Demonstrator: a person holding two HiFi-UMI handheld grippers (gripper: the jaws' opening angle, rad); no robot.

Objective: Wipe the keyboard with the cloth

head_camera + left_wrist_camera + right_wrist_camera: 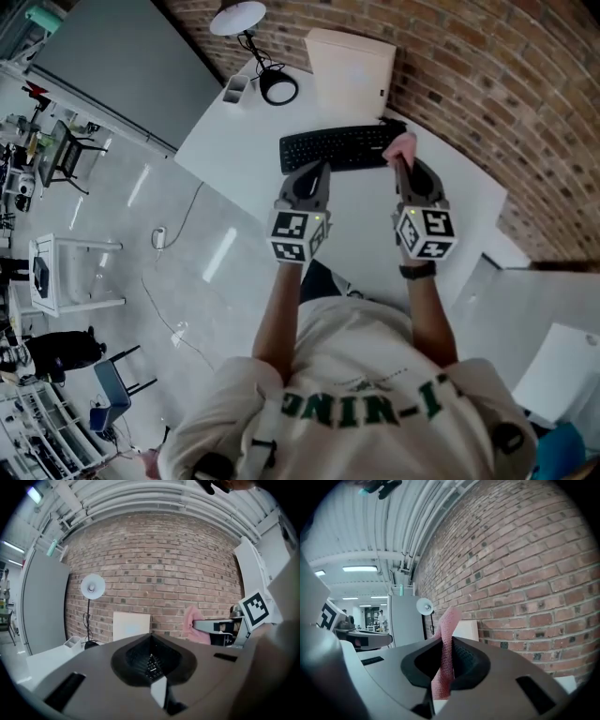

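The right tongs (398,161) are clamped on a pink cloth (446,644), which stands up in a folded strip between the jaws. They are held above the right end of the black keyboard (337,148). The left tongs (322,169) are pressed together with nothing between them, just above the keyboard's near edge. The keyboard lies on the white tabletop (239,164), in front of a white board (352,75) against the brick wall and near a desk lamp (239,19).
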